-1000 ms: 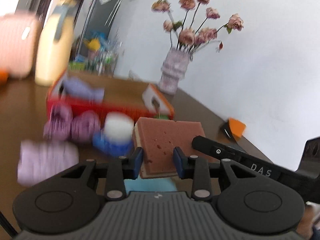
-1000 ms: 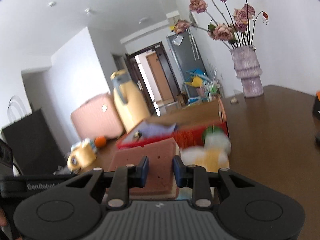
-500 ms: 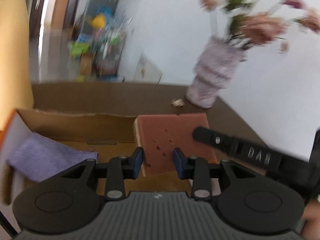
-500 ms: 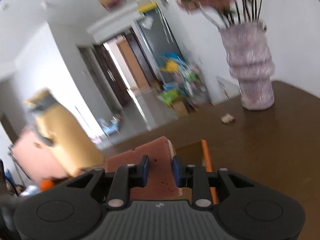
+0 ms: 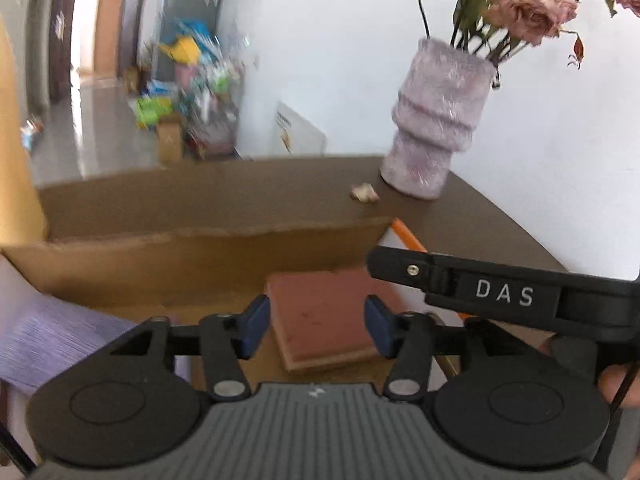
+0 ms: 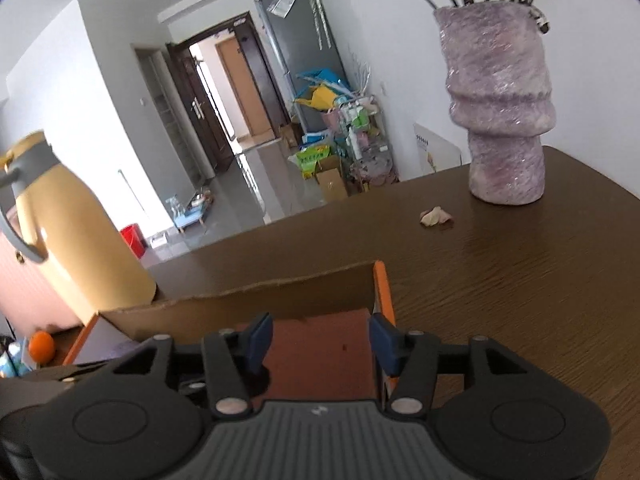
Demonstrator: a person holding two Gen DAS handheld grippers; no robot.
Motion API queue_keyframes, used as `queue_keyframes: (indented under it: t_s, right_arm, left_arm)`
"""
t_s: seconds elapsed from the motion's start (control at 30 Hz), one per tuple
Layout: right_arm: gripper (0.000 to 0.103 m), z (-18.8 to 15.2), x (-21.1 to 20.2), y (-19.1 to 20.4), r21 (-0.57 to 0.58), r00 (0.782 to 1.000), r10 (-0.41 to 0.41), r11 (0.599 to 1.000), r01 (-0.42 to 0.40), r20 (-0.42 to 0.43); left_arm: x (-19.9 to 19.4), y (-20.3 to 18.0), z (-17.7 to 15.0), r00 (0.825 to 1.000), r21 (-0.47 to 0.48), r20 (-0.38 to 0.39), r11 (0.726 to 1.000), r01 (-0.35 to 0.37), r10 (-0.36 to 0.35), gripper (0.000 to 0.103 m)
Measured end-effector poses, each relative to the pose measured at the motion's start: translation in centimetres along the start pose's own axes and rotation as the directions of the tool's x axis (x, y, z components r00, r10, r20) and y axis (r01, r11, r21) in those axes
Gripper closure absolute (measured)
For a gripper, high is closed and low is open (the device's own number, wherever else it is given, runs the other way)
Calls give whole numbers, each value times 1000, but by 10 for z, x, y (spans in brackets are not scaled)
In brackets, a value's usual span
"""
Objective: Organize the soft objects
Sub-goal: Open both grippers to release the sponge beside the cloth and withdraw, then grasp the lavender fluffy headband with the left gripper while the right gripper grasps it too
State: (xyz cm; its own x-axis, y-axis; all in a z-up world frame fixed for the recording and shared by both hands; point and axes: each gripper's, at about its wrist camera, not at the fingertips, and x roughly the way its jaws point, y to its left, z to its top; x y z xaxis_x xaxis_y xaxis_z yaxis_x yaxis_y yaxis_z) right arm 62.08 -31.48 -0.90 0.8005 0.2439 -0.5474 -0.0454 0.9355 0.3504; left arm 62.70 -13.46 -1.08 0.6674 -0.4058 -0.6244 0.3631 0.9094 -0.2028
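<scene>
A reddish-brown sponge block (image 5: 324, 316) lies flat inside the cardboard box (image 5: 180, 264), at its right end near the orange-edged flap (image 5: 408, 236). My left gripper (image 5: 316, 322) hovers over the sponge. Its jaws are opening and the blue pads (image 5: 256, 324) stand clear of the sponge's sides. My right gripper (image 6: 318, 340) is over the same sponge (image 6: 320, 356), its jaws also opening and off it. The right gripper's black body (image 5: 500, 292) crosses the left wrist view at the right. A lilac cloth (image 5: 52, 340) lies in the box's left part.
A fuzzy purple vase (image 6: 500, 120) with dried roses stands on the brown table (image 6: 520, 280) beyond the box, with a fallen petal (image 6: 435, 216) beside it. A yellow thermos jug (image 6: 68, 240) stands left of the box. An orange fruit (image 6: 41, 346) is at the far left.
Both grippers carried the sponge forward over the box. Their jaws have since spread apart, and the sponge has dropped from between the pads onto the box floor.
</scene>
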Motion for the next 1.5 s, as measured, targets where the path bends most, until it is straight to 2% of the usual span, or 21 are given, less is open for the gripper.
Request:
queue_keyframes:
  t_s: [0.07,0.13,0.2,0.33,0.4,0.47,0.57,0.63,0.7,0.8,0.97,1.03,1.1,1.2,1.27,1.37,1.43,1.5]
  right_arm:
    - [49,4,-8,0,-7,1000,-2,1000,3,30]
    - [48,7,-20,1,-8,998,5,1000,-5,69]
    - [46,11,-30,4,-8,994,31,1000,-31,103]
    - [42,16,-56,17,-50,982,77,996,-69,171]
    - [34,14,-70,28,-77,974,108,993,-95,200]
    - [34,11,-84,42,-121,966,145,985,-121,214]
    - [32,2,-113,60,-165,951,202,972,-166,234]
    - [27,-9,-133,70,-196,941,235,962,-190,244]
    - [22,-23,-157,79,-250,935,260,948,-199,242]
    - [21,-49,-188,90,-314,939,270,929,-195,215]
    - [20,-106,-233,111,-389,936,322,887,-248,139]
    - [19,-133,-251,120,-421,938,318,876,-237,135]
    - [19,-163,-267,129,-463,938,317,859,-220,142]
    - [19,-202,-277,140,-458,955,273,868,-193,114]
    - [19,-222,-278,146,-438,961,263,876,-203,81]
    - [21,-245,-268,155,-409,966,257,885,-225,24]
    - [25,-253,-254,162,-376,975,221,902,-213,-22]
    - [31,-259,-245,167,-360,974,222,905,-225,-49]
  left_arm:
    - [-15,-3,3,999,16,29,1000,-25,25,42]
    - [-41,-2,4,998,15,65,1000,-16,15,32]
    - [-72,0,2,992,27,122,999,-25,22,29]
    - [-129,5,-10,973,21,212,995,-99,92,29]
    - [-151,5,-16,964,36,237,991,-130,118,27]
    - [-173,3,-25,949,66,274,982,-179,154,25]
    - [-207,7,-40,923,55,330,972,-227,197,20]
    - [-229,13,-56,911,31,353,970,-241,215,20]
    - [-249,20,-75,908,19,361,971,-237,214,19]
    - [-275,30,-109,904,-13,358,969,-246,234,18]
    - [-311,40,-167,878,-75,369,951,-299,305,14]
    - [-325,48,-194,873,-123,369,947,-295,320,14]
    - [-335,55,-221,876,-162,354,944,-289,329,13]
    - [-344,68,-254,897,-207,305,942,-265,320,13]
    - [-347,76,-268,906,-228,283,940,-254,314,13]
    - [-346,90,-279,924,-259,257,941,-216,283,15]
    - [-342,95,-280,933,-263,251,946,-192,259,19]
    - [-337,97,-277,938,-247,250,953,-176,238,22]
